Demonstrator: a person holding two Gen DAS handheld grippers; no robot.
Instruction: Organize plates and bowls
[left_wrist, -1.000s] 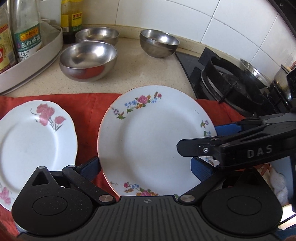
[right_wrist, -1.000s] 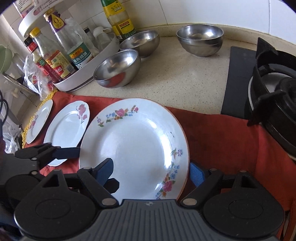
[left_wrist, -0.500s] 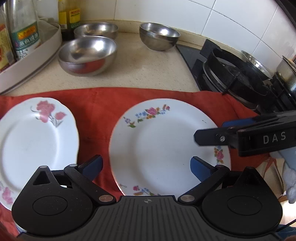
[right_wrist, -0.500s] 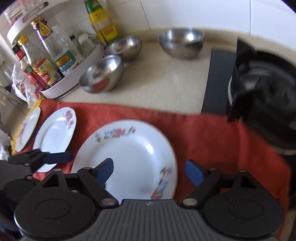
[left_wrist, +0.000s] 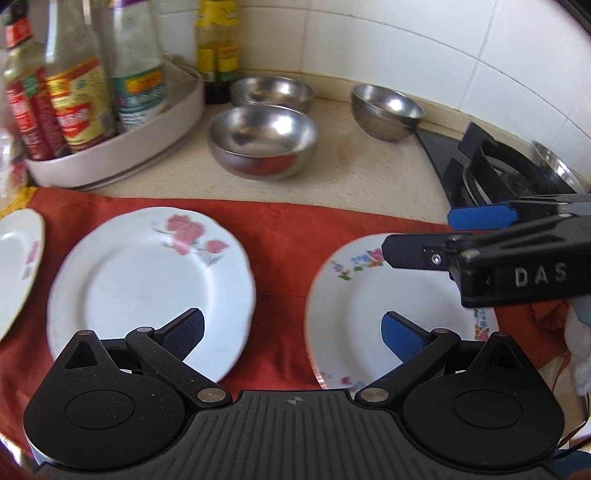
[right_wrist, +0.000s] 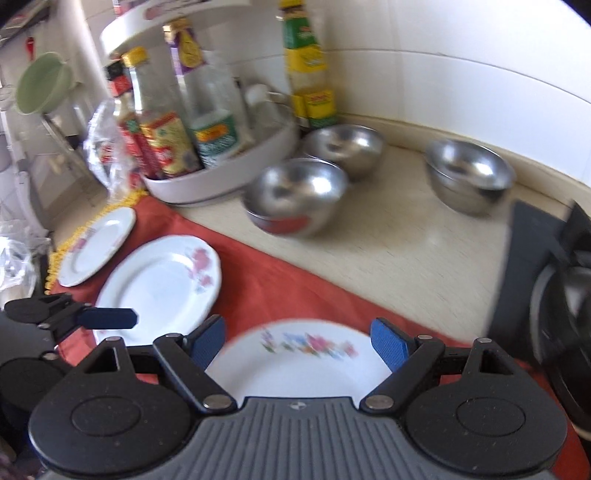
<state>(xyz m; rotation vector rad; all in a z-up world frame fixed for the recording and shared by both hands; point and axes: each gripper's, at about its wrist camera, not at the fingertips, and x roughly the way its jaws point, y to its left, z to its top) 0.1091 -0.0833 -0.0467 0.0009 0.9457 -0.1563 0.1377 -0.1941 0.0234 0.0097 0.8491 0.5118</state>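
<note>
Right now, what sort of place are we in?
A home kitchen counter, most likely: a gas stove at the right, sauce bottles in a white tray by the tiled wall, and steel bowls and flowered plates laid out.

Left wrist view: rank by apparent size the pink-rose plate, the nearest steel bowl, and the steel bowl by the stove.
1. Pink-rose plate, largest.
2. Nearest steel bowl.
3. Steel bowl by the stove, smallest, though it sits farther back, so true size is unsure.
</note>
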